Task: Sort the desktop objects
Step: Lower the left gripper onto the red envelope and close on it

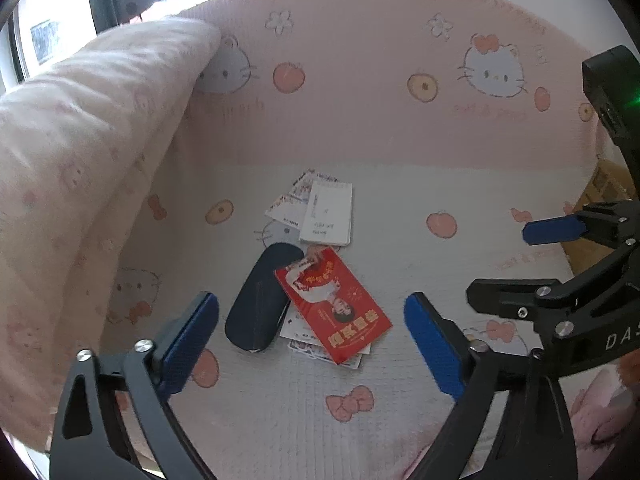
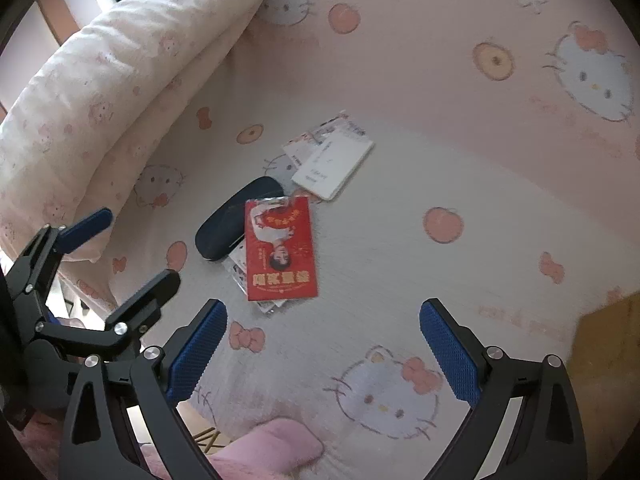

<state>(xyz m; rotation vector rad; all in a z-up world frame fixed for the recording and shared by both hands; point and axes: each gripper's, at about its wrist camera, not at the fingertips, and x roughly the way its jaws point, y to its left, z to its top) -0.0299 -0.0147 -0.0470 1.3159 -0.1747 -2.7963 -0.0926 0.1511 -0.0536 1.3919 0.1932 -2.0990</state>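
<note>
Lay mid-bed: glossy red envelope (image 1: 335, 307) overlapping a smooth, rounded dark glasses case (image 1: 262, 297) and loose cards, white notepad (image 1: 327, 213) just beyond. Best approached low along the envelope's free edge, thin and slippery on soft quilted sheet (image 1: 400, 216). Hovered short: left gripper (image 1: 312, 344) and right gripper (image 2: 324, 354), both spread wide, empty.
</note>
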